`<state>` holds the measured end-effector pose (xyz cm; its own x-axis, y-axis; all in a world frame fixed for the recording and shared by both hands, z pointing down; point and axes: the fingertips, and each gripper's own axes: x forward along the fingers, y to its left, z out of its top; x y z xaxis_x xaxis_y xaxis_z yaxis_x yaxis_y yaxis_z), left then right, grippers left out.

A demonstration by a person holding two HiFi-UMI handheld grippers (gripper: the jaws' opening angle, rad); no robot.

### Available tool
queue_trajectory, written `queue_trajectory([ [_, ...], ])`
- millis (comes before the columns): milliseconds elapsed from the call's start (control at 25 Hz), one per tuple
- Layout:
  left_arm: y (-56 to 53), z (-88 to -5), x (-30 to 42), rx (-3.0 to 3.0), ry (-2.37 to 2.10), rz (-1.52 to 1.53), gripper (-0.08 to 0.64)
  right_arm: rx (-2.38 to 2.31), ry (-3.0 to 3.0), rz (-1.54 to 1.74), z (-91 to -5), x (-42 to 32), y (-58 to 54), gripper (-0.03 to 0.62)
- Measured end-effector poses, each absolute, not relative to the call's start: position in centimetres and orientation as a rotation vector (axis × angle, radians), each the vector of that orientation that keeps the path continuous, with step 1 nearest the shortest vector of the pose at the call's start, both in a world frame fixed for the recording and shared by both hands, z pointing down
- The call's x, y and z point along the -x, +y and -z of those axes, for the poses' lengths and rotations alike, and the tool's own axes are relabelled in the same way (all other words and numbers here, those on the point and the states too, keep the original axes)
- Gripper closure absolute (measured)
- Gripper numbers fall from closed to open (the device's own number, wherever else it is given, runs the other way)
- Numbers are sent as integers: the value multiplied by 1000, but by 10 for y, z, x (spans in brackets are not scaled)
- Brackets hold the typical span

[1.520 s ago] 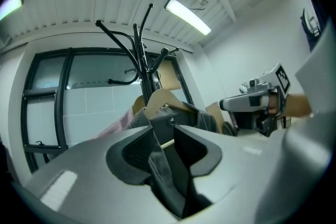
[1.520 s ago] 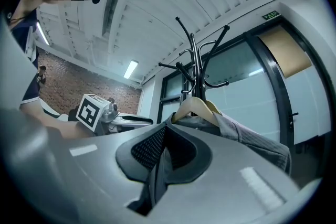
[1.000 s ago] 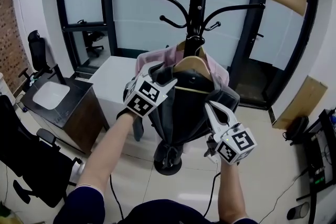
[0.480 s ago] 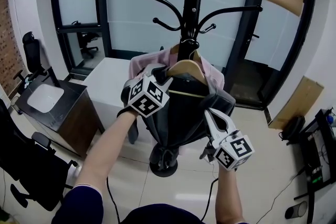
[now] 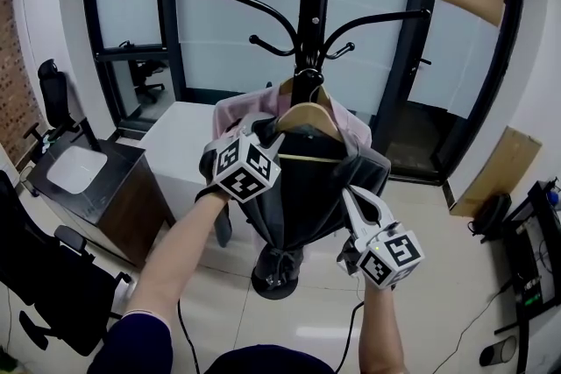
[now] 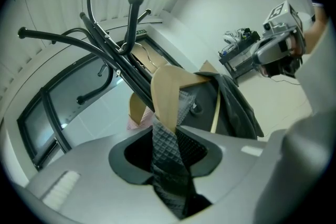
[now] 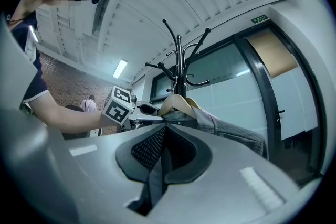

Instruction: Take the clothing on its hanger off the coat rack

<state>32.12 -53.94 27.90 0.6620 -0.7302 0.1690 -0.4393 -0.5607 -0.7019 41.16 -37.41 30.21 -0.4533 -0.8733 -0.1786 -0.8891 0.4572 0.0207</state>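
Clamped with the left gripper (image 6: 169,131) on one shoulder end of the wooden hanger (image 6: 168,92): narrowed to a middling spread, having just been closing, pads pressed on the wood. Drawn together at the right gripper (image 7: 164,128) as well, nosed up against the opposite shoulder of the grey garment (image 5: 302,188); cannot tell whether pinching any cloth there.

Behind both stands the black coat rack (image 5: 314,13), with curved arms branching high off its pole. Hung close against that pole, below the arms: the grey garment, draped over the hanger. Just behind and touching it, a pink garment (image 5: 238,109) on a hanger of its own.

Probably light and limp, as cloth goes, so little use gripping fabric alone: apt to stretch, or to slide off the wood. Stiff and sound at the hanger, hence the right place to hold, out at both shoulder ends to keep it level. Smooth wood, though; may slip in a slack pinch.

Smallest and most critical: the hook (image 5: 307,76), dark against the pole and not yet off the rack. Needs lifting up and clear before drawing away, without dragging the pink one along.
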Motion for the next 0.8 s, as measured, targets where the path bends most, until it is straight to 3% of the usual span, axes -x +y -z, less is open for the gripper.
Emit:
queue_trajectory([
  [800,-515,-245,-356,2205,867,533,434,1571,2529,-169,-298,-427,-351,592],
])
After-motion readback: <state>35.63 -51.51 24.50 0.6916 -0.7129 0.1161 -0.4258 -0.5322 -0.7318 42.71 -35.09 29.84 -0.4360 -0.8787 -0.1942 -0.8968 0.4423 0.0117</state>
